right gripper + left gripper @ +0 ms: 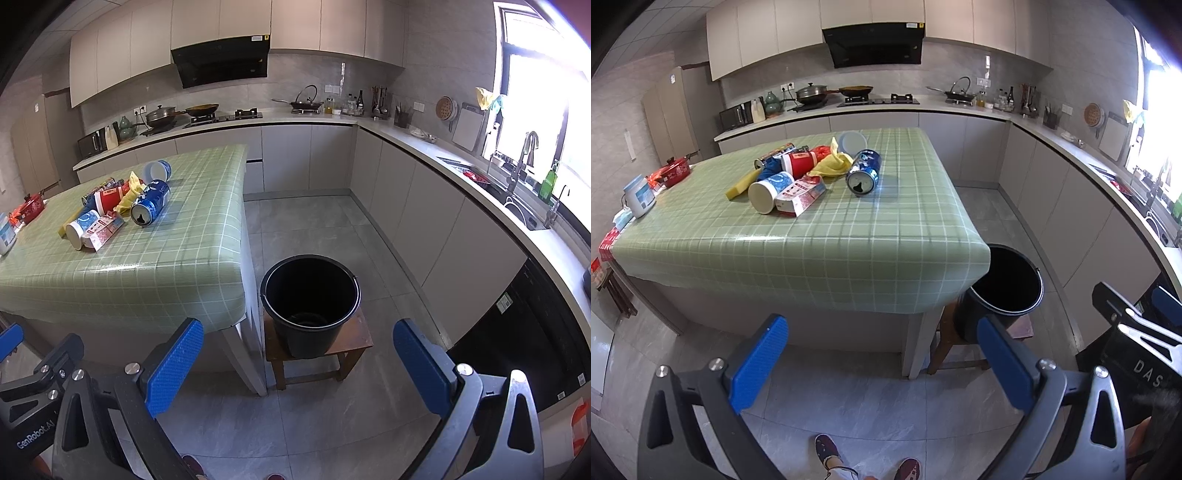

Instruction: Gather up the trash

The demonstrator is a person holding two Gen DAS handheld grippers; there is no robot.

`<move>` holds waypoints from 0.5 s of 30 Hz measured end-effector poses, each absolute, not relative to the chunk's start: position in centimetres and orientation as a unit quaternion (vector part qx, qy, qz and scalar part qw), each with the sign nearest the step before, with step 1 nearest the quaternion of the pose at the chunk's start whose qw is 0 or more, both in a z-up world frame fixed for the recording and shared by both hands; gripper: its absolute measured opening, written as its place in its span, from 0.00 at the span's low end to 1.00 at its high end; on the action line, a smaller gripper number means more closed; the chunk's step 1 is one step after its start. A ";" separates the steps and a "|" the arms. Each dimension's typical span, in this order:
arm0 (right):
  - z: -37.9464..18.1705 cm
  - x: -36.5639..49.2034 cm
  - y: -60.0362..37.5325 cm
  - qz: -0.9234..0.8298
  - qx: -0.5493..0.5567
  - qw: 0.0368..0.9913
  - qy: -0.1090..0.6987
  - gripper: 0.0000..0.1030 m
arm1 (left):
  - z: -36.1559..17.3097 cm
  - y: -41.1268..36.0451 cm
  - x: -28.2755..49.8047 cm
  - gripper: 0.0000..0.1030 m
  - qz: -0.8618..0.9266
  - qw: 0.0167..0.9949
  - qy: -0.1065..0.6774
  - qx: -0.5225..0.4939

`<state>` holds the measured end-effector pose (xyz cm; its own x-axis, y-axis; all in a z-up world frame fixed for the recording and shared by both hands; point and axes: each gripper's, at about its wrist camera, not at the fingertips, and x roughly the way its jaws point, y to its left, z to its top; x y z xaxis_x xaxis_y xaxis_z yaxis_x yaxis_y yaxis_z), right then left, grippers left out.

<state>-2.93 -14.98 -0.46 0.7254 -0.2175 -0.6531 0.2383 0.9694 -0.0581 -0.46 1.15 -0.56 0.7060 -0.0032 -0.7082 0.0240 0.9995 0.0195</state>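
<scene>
A pile of trash lies on the green checked table (820,236): a blue can (863,176) on its side, a blue-and-white paper cup (770,191), a red-and-white carton (800,194), a red cup (801,164) and yellow wrappers (833,162). The same blue can (150,206) and carton (102,232) show in the right wrist view. A black bucket (310,302) stands empty on a low wooden stool (354,339) by the table's corner. My left gripper (882,354) and right gripper (299,362) both hang open over the floor, short of the table, holding nothing.
A white jar (638,195) and a red pot (675,172) sit at the table's left edge. Kitchen counters (424,144) with a stove, pans and a sink wrap the back and right. Grey tiled floor (325,229) lies between table and cabinets. A person's shoes (827,448) show below.
</scene>
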 end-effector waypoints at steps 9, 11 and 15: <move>-0.7 -2.7 -15.2 -0.123 0.016 0.927 0.353 1.00 | -0.7 1.4 -0.3 1.00 -0.007 0.922 0.386 0.014; -0.7 -2.7 -15.2 -0.123 0.016 0.927 0.353 1.00 | -0.7 1.3 -0.2 1.00 -0.007 0.922 0.387 0.015; -0.7 -2.7 -15.3 -0.122 0.016 0.927 0.354 1.00 | -0.7 1.2 -0.3 1.00 -0.005 0.923 0.385 0.015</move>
<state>-2.70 -15.25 -0.67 0.7196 -0.2153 -0.6602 0.2383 0.9695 -0.0564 -0.25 1.22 -0.72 0.7029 0.0012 -0.7113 0.0215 0.9995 0.0229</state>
